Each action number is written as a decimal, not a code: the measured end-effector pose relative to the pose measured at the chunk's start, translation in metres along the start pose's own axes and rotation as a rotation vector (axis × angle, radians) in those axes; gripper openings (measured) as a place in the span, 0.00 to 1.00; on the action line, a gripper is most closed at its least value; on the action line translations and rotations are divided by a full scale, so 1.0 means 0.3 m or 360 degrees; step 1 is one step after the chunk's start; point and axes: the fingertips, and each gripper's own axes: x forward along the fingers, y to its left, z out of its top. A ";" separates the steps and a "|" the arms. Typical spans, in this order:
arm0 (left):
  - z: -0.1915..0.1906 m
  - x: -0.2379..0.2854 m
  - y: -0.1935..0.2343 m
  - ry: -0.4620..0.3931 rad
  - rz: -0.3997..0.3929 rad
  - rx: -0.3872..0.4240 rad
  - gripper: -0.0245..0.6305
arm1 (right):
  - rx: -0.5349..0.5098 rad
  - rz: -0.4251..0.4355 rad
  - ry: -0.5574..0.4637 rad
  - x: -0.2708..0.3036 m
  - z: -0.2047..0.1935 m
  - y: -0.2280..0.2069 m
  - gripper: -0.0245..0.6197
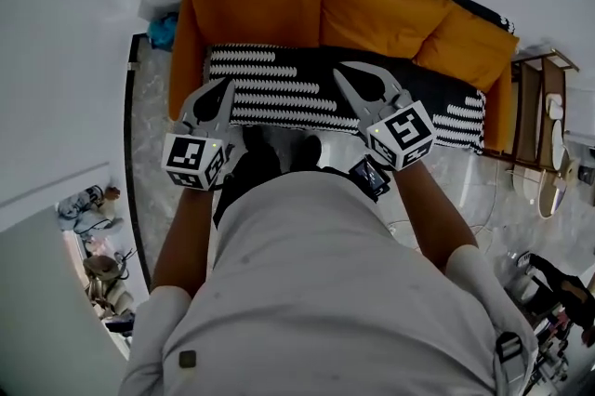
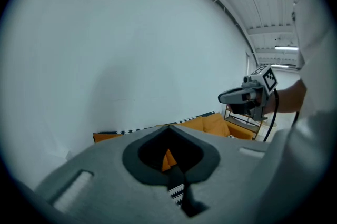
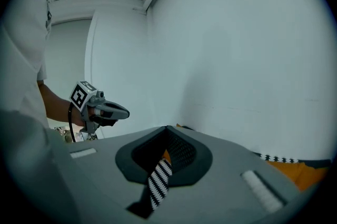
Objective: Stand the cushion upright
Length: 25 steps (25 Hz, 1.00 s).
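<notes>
My left gripper and right gripper have their fingers pinched shut on the long black-and-white zigzag fabric cushion. It lies across the orange sofa at frame centre. I judge this the raising step; next, tip it against the backrest.

Soft matt orange cloth on the far sofa; rougher woven black-and-white cloth on the cushion; glossy marble-like floor at left; smooth matt grey plastic on left gripper and right gripper.
</notes>
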 end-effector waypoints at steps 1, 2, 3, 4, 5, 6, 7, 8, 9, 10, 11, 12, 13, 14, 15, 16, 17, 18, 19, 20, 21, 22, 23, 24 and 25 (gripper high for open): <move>-0.003 -0.025 -0.003 -0.0002 -0.0002 0.0022 0.04 | 0.0020 0.0002 -0.0004 -0.006 -0.009 0.028 0.05; -0.003 -0.048 -0.007 -0.0010 -0.0008 0.0043 0.04 | 0.0031 0.0000 -0.0007 -0.012 -0.013 0.056 0.05; -0.001 -0.068 -0.011 -0.0020 -0.0020 0.0058 0.04 | 0.0031 -0.0006 -0.0009 -0.019 -0.016 0.083 0.05; 0.000 -0.089 -0.015 -0.0030 -0.0036 0.0066 0.04 | 0.0026 -0.0014 -0.0009 -0.026 -0.016 0.110 0.05; -0.001 -0.113 -0.017 -0.0040 -0.0055 0.0067 0.04 | 0.0018 -0.0025 -0.0009 -0.031 -0.015 0.141 0.05; -0.001 -0.141 -0.018 -0.0050 -0.0077 0.0063 0.04 | 0.0009 -0.0036 -0.0009 -0.035 -0.013 0.175 0.05; -0.001 -0.172 -0.017 -0.0061 -0.0102 0.0056 0.04 | 0.0002 -0.0048 -0.0010 -0.036 -0.010 0.214 0.05; 0.000 -0.207 -0.016 -0.0074 -0.0128 0.0052 0.04 | -0.0004 -0.0061 -0.0013 -0.037 -0.005 0.255 0.05; -0.001 -0.244 -0.013 -0.0086 -0.0152 0.0050 0.04 | -0.0008 -0.0074 -0.0017 -0.036 -0.001 0.300 0.05; -0.002 -0.285 -0.008 -0.0098 -0.0174 0.0051 0.04 | -0.0011 -0.0085 -0.0021 -0.035 0.003 0.347 0.05; -0.004 -0.329 0.000 -0.0111 -0.0192 0.0053 0.04 | -0.0013 -0.0096 -0.0023 -0.032 0.005 0.395 0.05; -0.006 -0.376 0.011 -0.0126 -0.0207 0.0055 0.04 | -0.0016 -0.0108 -0.0023 -0.028 0.006 0.445 0.05; -0.008 -0.423 0.026 -0.0143 -0.0218 0.0058 0.04 | -0.0020 -0.0121 -0.0023 -0.023 0.008 0.494 0.05; -0.010 -0.471 0.041 -0.0161 -0.0227 0.0060 0.04 | -0.0025 -0.0136 -0.0022 -0.018 0.011 0.543 0.05; -0.013 -0.520 0.056 -0.0180 -0.0234 0.0060 0.04 | -0.0031 -0.0150 -0.0020 -0.015 0.013 0.592 0.05; -0.019 -0.569 0.069 -0.0196 -0.0243 0.0059 0.04 | -0.0038 -0.0162 -0.0018 -0.015 0.014 0.642 0.05; -0.027 -0.617 0.080 -0.0207 -0.0255 0.0062 0.04 | -0.0047 -0.0173 -0.0017 -0.015 0.014 0.691 0.05; -0.037 -0.662 0.091 -0.0215 -0.0268 0.0070 0.04 | -0.0053 -0.0186 -0.0019 -0.016 0.014 0.737 0.05; -0.048 -0.704 0.102 -0.0220 -0.0280 0.0082 0.04 | -0.0056 -0.0203 -0.0023 -0.017 0.014 0.780 0.05; -0.059 -0.744 0.113 -0.0225 -0.0291 0.0095 0.04 | -0.0056 -0.0224 -0.0028 -0.018 0.014 0.820 0.05; -0.070 -0.782 0.124 -0.0230 -0.0301 0.0105 0.04 | -0.0053 -0.0247 -0.0035 -0.020 0.015 0.859 0.05; -0.079 -0.821 0.135 -0.0235 -0.0308 0.0116 0.04 | -0.0049 -0.0271 -0.0044 -0.024 0.017 0.898 0.05; -0.087 -0.861 0.144 -0.0242 -0.0314 0.0126 0.04 | -0.0046 -0.0293 -0.0055 -0.030 0.019 0.936 0.05; -0.092 -0.899 0.151 -0.0251 -0.0320 0.0136 0.04 | -0.0044 -0.0316 -0.0067 -0.038 0.019 0.972 0.05; -0.096 -0.933 0.156 -0.0259 -0.0328 0.0145 0.04 | -0.0041 -0.0337 -0.0077 -0.048 0.015 1.005 0.05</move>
